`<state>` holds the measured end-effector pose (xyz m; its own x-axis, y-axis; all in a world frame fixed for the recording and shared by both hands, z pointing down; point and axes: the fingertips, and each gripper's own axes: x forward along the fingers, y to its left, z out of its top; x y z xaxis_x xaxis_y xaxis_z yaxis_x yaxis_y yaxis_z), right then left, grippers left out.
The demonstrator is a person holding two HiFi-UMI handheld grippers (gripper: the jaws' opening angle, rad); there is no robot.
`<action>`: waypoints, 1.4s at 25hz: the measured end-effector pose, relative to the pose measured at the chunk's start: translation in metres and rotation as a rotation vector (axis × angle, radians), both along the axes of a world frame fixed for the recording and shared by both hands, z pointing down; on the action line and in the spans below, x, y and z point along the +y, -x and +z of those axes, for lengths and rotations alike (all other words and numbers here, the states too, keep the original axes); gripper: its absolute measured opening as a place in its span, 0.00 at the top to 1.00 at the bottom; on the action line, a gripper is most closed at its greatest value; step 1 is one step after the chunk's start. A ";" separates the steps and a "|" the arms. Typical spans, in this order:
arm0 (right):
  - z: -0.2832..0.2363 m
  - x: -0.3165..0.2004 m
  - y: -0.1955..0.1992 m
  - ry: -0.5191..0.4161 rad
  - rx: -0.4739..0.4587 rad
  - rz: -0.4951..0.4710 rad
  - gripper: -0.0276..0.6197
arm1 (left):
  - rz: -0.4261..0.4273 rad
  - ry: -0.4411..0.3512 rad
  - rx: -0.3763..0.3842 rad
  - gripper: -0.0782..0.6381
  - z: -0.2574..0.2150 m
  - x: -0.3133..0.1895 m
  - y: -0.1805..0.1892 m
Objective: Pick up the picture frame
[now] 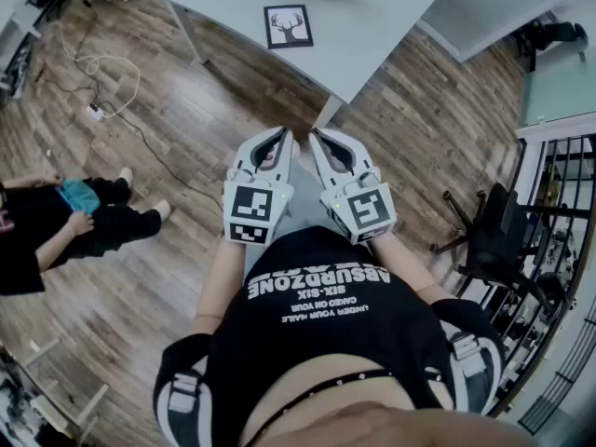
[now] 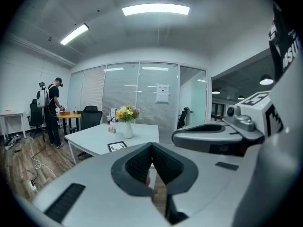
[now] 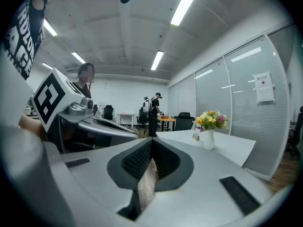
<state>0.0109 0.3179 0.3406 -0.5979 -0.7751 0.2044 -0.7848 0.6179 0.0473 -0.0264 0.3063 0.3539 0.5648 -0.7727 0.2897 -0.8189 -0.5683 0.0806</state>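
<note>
A black picture frame point(image 1: 288, 26) with a deer drawing lies flat on the white table point(image 1: 372, 26), near its front edge; in the left gripper view the frame point(image 2: 117, 146) shows beyond the jaws. My left gripper point(image 1: 282, 139) and right gripper point(image 1: 318, 138) are held side by side close to my chest, well short of the table. Both are shut with nothing between the pads. The right gripper point(image 3: 152, 150) points toward the table, but the frame is hidden in that view.
A white vase of flowers point(image 2: 128, 119) stands on the table behind the frame. A person sits on the wooden floor at the left point(image 1: 56, 222). A cable point(image 1: 102, 91) trails over the floor. A black office chair point(image 1: 494, 240) stands at the right. Another person point(image 2: 53, 110) stands at a far desk.
</note>
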 end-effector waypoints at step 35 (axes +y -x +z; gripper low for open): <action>0.057 -0.310 -0.003 0.124 -0.062 0.049 0.93 | 0.038 0.148 -0.111 0.87 0.055 -0.301 0.005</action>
